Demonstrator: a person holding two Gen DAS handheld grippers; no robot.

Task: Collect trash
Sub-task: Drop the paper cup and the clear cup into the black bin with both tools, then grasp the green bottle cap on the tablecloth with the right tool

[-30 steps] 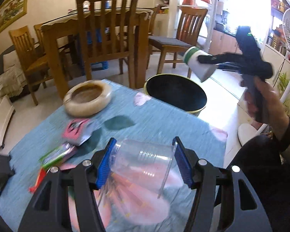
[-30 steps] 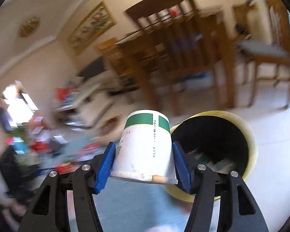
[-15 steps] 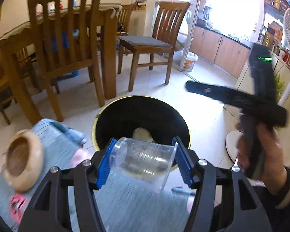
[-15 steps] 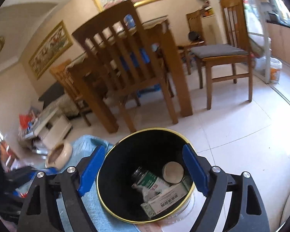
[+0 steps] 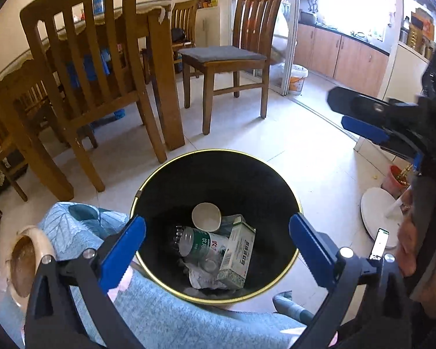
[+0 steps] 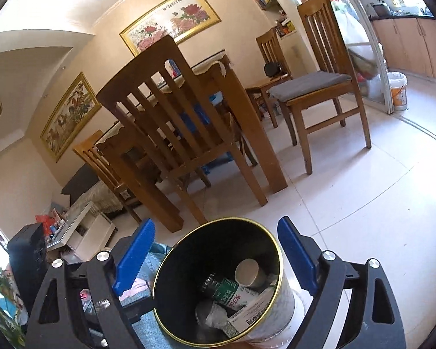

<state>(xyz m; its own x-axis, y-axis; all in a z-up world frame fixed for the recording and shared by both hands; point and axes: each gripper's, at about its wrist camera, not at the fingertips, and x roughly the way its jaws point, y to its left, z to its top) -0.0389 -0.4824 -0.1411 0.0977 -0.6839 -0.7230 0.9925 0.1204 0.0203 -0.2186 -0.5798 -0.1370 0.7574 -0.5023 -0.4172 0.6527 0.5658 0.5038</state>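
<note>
Black bin (image 5: pixel 171 180) sits under both grippers. Left gripper (image 5: pixel 218 247) and right gripper (image 6: pixel 215 258) are opening, empty; go get more trash.

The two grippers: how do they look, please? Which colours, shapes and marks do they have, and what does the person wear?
The left gripper and the right gripper look alike: black angular frames with silver screw heads, and blue pads with toothed edges on the fingers. Seen from the left wrist camera, the right gripper has a black body. The person wears a dark sleeve.
</note>
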